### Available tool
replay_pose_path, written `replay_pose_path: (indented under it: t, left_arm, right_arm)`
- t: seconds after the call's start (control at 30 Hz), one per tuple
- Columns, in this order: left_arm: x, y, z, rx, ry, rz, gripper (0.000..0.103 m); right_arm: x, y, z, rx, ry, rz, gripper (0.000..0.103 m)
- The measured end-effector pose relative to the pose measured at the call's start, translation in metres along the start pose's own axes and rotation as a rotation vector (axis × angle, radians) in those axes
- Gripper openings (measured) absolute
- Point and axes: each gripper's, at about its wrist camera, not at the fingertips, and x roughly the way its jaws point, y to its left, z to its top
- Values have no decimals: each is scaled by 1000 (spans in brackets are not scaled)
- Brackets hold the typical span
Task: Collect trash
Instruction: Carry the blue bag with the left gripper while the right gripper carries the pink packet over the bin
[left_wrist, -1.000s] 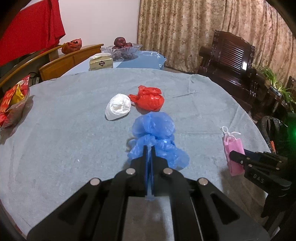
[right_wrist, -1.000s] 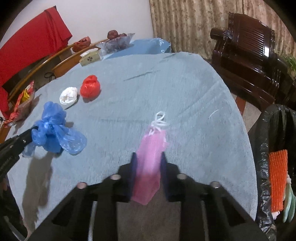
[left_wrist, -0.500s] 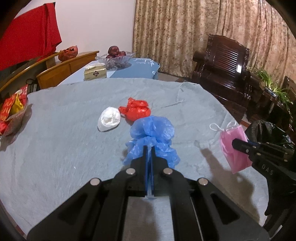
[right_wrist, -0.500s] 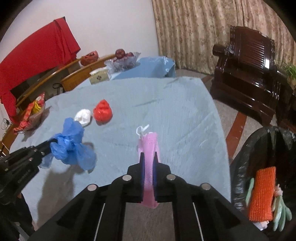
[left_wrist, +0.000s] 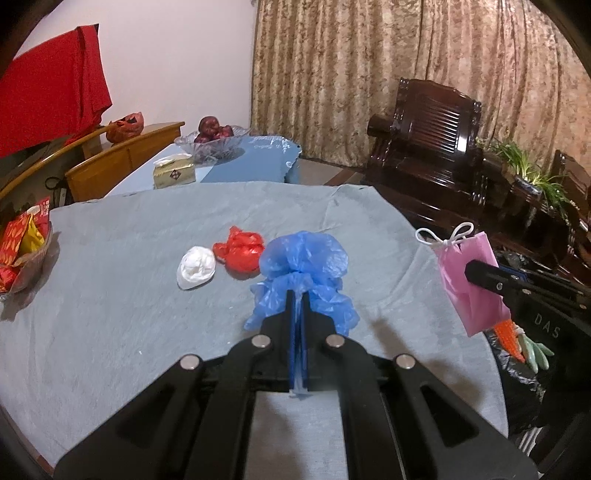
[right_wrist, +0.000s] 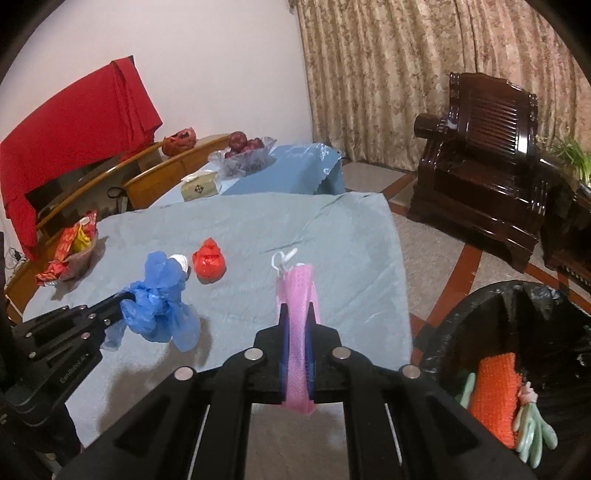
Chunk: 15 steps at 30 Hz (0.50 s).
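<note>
My left gripper (left_wrist: 297, 295) is shut on a crumpled blue plastic bag (left_wrist: 303, 258) and holds it above the grey tablecloth (left_wrist: 110, 295); the bag also shows in the right wrist view (right_wrist: 162, 295). My right gripper (right_wrist: 297, 308) is shut on a pink face mask (right_wrist: 297, 295) with white ear loops, lifted off the table; it also shows in the left wrist view (left_wrist: 469, 280). A red bag (left_wrist: 240, 253) and a white bag (left_wrist: 195, 267) lie on the table. A black-lined trash bin (right_wrist: 517, 332) stands at the right, beside the table.
The bin holds an orange cloth (right_wrist: 495, 395) and green gloves (right_wrist: 532, 439). A snack basket (left_wrist: 22, 251) sits at the table's left edge. A tissue box (left_wrist: 173, 175) and fruit bowl (left_wrist: 214, 142) stand on a far table. A dark wooden armchair (right_wrist: 480, 177) stands at the right.
Both grippers have risen off the table with their loads. The pink mask has been lifted from the cloth and carried right, nearer the bin. The blue bag hangs higher.
</note>
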Motion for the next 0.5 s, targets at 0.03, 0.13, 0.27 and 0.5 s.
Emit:
replay_pose_path:
  t: [0.03,0.13,0.27,0.5]
  left_arm:
    - [-2,-2,1,0,-3,-5,1]
    - [-5,-9,3,6,-13,-15,1]
    - [-11,-21,7,15,-27,-36,1]
    - [-17,-46,13,31,-42,-82,1]
  right_arm:
    - [-3,-2,1,2,-5,-3,7]
    - [-12,-6,2,4,-15,-8,7]
    - [-28,-14,3,7,-36,-19,7]
    - [-50,-33,2,19,-61,-52,7]
